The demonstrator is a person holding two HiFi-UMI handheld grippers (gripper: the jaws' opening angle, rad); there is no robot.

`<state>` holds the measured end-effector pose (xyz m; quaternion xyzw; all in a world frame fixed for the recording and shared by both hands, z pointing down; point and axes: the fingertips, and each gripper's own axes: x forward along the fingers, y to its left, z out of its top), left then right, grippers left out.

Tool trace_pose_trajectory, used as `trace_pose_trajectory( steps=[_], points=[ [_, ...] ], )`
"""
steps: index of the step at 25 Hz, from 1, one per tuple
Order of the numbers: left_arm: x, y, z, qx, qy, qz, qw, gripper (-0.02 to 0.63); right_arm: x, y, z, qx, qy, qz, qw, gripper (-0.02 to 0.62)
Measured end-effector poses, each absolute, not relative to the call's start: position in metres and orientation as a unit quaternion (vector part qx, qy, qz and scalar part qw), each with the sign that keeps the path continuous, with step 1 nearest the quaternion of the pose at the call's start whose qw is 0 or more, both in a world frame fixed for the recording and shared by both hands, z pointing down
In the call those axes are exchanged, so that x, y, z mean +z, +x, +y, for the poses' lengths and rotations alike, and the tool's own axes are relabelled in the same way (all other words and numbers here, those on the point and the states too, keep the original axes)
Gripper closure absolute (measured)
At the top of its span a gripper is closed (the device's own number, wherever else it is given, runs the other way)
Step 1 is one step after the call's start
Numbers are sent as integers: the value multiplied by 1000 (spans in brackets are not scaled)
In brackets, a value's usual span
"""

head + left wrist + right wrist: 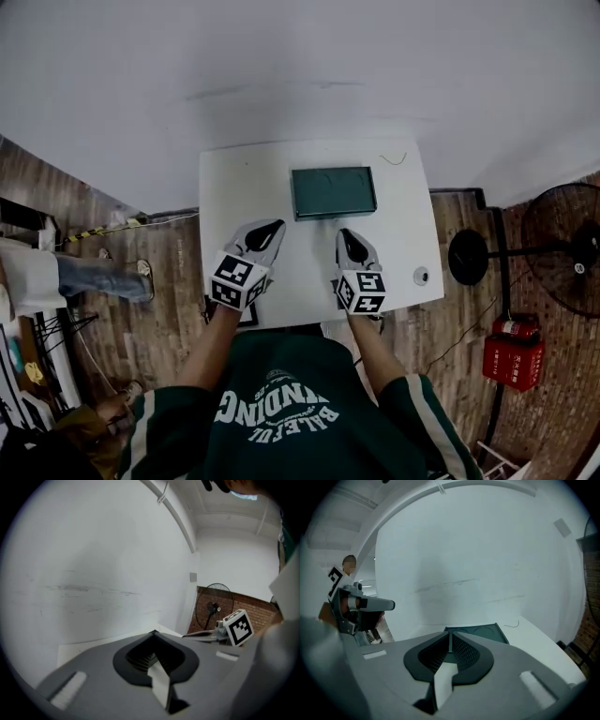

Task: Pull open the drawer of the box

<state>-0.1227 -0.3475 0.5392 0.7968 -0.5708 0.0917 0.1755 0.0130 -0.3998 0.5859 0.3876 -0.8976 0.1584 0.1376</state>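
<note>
A dark green box [333, 192] lies flat at the middle of a small white table [234, 187], toward the wall. My left gripper [273, 227] hovers over the table just off the box's near left corner, jaws together and empty. The right gripper [346, 234] is just in front of the box's near edge, also shut with nothing in it. In the right gripper view the closed tips [450, 633] point at the box's top [483, 633], which shows right behind them. The left gripper view has its closed tips [153, 633] facing the wall, with no box in sight.
A small round white object [421, 276] sits near the table's right front corner, and a thin wire [394, 157] lies at its back right. A standing fan [562, 248] and a red crate [511, 352] are on the floor to the right. A person's leg [94, 277] shows left.
</note>
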Motion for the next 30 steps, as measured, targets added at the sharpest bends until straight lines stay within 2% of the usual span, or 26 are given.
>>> trace_pose_trajectory(
  steps=[5,11,18,30],
  points=[
    [547,-128,-341,89,779,-590,190,554,626,14,-408,187,369,-892,181,576],
    [554,-134,-333,88,764,-607,200,554,691,15,-431,239,361,-867,245,505],
    [559,-151,-308,94,738,-634,210,554,750,8,-455,307,363,-834,280,494],
    [569,-177,-288,95,713,-657,225,554,764,14,-450,317,376,-822,288,522]
  ],
)
